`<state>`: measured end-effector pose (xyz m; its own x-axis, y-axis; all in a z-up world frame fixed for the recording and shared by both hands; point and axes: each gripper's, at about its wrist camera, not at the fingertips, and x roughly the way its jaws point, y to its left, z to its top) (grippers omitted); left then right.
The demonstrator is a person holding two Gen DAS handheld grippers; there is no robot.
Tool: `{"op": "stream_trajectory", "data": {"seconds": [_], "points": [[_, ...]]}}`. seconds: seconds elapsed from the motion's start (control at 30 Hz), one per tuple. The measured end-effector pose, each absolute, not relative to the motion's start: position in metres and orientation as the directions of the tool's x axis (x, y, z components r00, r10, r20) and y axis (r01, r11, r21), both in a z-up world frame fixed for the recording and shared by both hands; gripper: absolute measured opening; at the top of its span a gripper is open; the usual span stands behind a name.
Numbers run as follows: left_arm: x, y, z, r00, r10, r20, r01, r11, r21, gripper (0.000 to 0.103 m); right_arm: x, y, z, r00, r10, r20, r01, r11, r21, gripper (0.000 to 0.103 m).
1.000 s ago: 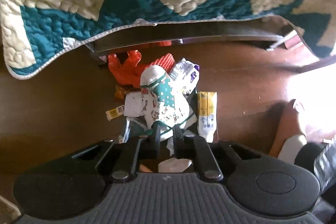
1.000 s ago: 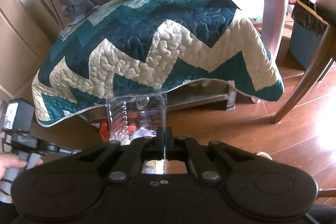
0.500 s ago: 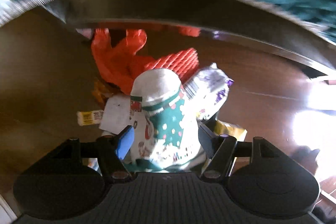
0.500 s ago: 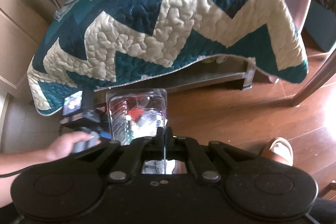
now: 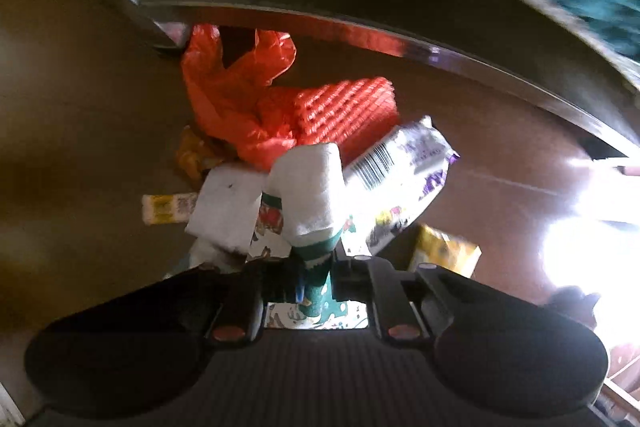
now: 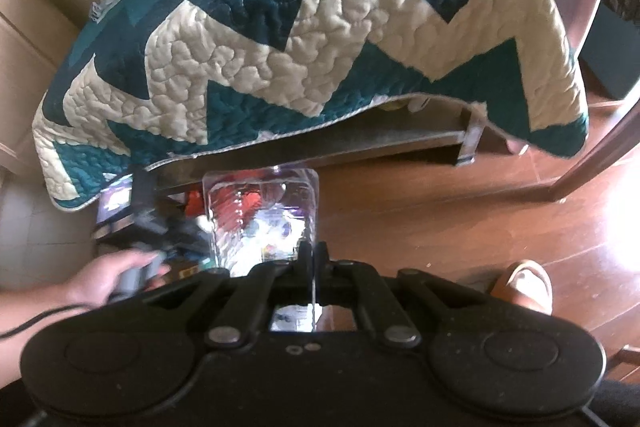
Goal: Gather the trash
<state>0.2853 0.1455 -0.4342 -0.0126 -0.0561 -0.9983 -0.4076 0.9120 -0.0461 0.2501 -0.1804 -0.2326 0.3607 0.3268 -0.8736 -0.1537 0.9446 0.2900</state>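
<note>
Down by a low bench draped in a zigzag quilt (image 6: 320,39), the left tool (image 5: 316,267) has its jaws pinched nearly together on a crumpled paper cup (image 5: 308,187), white inside with a green festive print, at the near edge of a litter pile on the wooden floor (image 5: 80,147). At twelve o'clock from the cup lies an orange plastic bag (image 5: 240,99) beside orange netting (image 5: 344,107); at two o'clock, a white and purple wrapper (image 5: 404,179); at nine o'clock, white paper scraps (image 5: 224,215) and a yellow sachet (image 5: 168,207); at four o'clock, a yellow packet (image 5: 448,251). The right tool (image 6: 314,259) is clamped fully on the rim of a clear plastic container (image 6: 260,211), held near the pile. Collection looks barely begun: one piece gripped, nothing clearly binned, and most of the heap remains.
</note>
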Motion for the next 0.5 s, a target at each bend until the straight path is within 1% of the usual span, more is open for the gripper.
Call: {"op": "stream_trajectory", "data": {"seconds": [0.13,0.2,0.27,0.43,0.5], "points": [[0.259,0.136,-0.387,-0.001,-0.058,-0.998,-0.389,0.920,-0.052,0.010,0.248,-0.186,-0.227,0.409,0.302,-0.861,-0.144,0.953,0.265,0.000],[0.247,0.127,-0.360,0.025,-0.064,-0.998,-0.342,0.937,-0.069,0.010,0.246,-0.189,-0.224,0.433,0.297,-0.851,-0.140,0.955,0.262,0.000],[0.236,0.119,-0.332,0.051,-0.042,-0.998,-0.285,0.957,-0.054,0.010,0.244,-0.193,-0.220,0.455,0.295,-0.840,-0.137,0.956,0.261,0.000],[0.211,0.102,-0.249,0.183,-0.022,-0.983,-0.152,0.987,-0.050,0.010,0.238,-0.205,-0.197,0.521,0.332,-0.786,-0.144,0.942,0.302,0.000],[0.203,0.098,-0.221,0.234,-0.025,-0.972,-0.142,0.988,-0.060,0.011,0.232,-0.209,-0.184,0.544,0.352,-0.762,-0.159,0.935,0.317,0.000]]}}
